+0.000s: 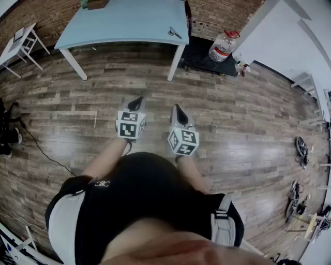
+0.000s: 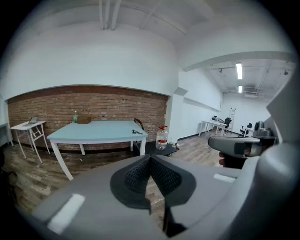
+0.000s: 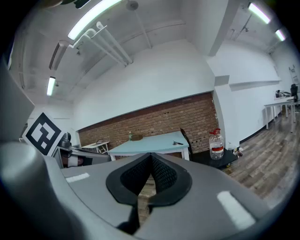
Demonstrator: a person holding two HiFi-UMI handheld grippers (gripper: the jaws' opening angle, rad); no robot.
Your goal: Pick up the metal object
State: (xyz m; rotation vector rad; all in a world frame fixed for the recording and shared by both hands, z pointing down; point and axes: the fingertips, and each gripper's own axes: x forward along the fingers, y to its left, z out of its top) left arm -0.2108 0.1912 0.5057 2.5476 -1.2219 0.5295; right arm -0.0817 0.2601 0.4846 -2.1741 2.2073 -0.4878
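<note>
Jaws, both sets: I read them as closed, pads meeting at the tips with nothing between them. The left gripper [image 1: 137, 102] and the right gripper [image 1: 178, 107] are held side by side in front of the person's body, above bare boards and well apart from the furniture.

Items as I log them, largest first:

1. Wooden plank floor [image 1: 232, 119], filling most of the head view.
2. Light blue table [image 1: 124, 20] on white legs, against a brick wall, ahead of both grippers.
3. Black low platform [image 1: 204, 59], on the floor just beside the table's right end.
4. Small white side table [image 1: 18, 44], off to the left of the blue table.
5. Clear water jug [image 1: 222, 47] with a red cap, standing upright on the platform.
6. Brown box [image 1: 97, 4], at the far edge of the blue tabletop.
7. Metal object [image 1: 174, 32], lying on the blue tabletop near its right front corner; neither gripper touches it.
</note>
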